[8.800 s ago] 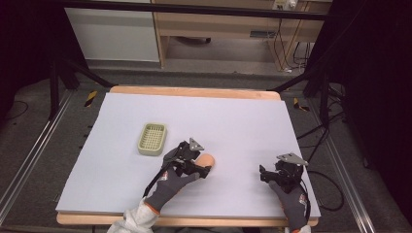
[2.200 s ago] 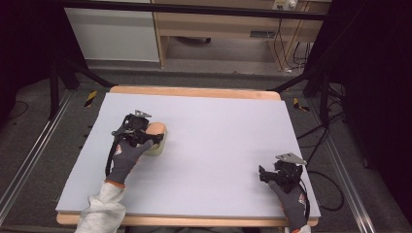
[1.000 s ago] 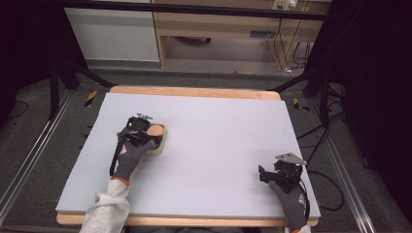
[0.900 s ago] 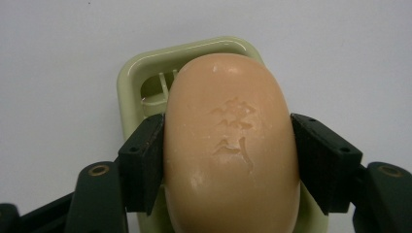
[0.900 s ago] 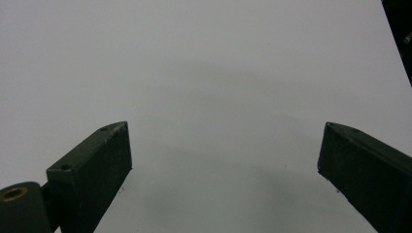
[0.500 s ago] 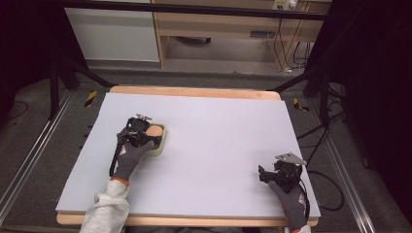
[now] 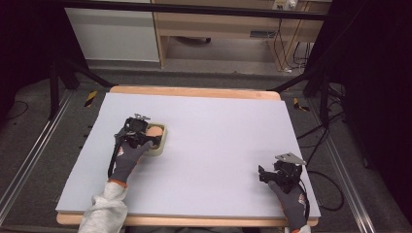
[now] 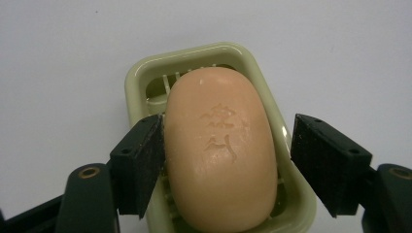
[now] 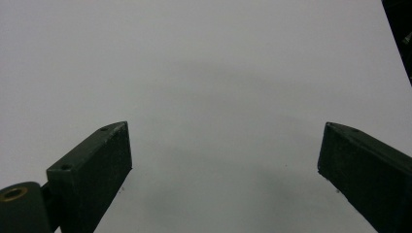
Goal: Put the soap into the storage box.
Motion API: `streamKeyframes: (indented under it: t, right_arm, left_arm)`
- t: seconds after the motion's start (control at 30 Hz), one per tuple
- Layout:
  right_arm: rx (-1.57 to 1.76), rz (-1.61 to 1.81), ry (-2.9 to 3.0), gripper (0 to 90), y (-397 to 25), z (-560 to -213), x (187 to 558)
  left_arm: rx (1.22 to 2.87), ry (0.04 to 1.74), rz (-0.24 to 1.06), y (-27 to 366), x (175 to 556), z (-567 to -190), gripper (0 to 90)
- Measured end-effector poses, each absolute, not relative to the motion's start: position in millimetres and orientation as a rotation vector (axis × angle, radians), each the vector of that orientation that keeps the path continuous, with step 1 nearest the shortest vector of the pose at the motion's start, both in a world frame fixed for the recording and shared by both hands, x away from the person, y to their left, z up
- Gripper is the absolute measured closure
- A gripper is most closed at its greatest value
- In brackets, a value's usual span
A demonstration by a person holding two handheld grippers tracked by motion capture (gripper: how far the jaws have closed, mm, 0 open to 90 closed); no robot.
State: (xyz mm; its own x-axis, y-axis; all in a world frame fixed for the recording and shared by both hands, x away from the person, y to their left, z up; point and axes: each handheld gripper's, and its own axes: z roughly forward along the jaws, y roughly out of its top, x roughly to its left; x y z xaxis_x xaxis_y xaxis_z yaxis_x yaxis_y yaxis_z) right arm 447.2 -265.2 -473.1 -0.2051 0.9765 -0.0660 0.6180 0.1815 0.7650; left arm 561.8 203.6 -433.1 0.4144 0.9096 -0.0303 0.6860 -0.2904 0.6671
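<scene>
1. The peach-coloured oval bar of soap (image 8: 221,150), stamped with raised characters, lies in the pale green slotted plastic soap dish (image 8: 138,80) at centre frame in the left gripper view.
2. The left gripper (image 8: 226,162) stands open around it; one jaw seems to touch the bar, the other is apart.
3. The dish sits left of centre on the white table sheet (image 7: 218,136), well inside its edges.
4. The right gripper (image 7: 277,175) rests open at lower right, with bare sheet between.

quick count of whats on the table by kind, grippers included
soap bar: 1
soap dish: 1
grippers: 2, left gripper and right gripper
total: 4
</scene>
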Motion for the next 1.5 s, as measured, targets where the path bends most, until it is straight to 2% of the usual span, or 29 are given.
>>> streamKeyframes:
  t: [0.6, 1.23, 1.5]
  right_arm:
    - [1.512, 0.823, 1.877, 5.5, -267.2, -472.4, 446.1]
    - [1.540, 0.814, 1.843, 4.8, -277.2, -473.4, 445.0]
    - [1.558, 0.801, 1.829, 4.9, -281.4, -474.0, 444.0]
  left_arm:
    - [2.035, 1.207, 0.503, 213.5, 515.6, -423.3, 24.4]
    - [1.984, 1.200, 0.514, 245.0, 474.2, -428.5, 21.4]
    - [1.996, 1.240, 0.510, 266.0, 461.8, -444.5, 20.1]
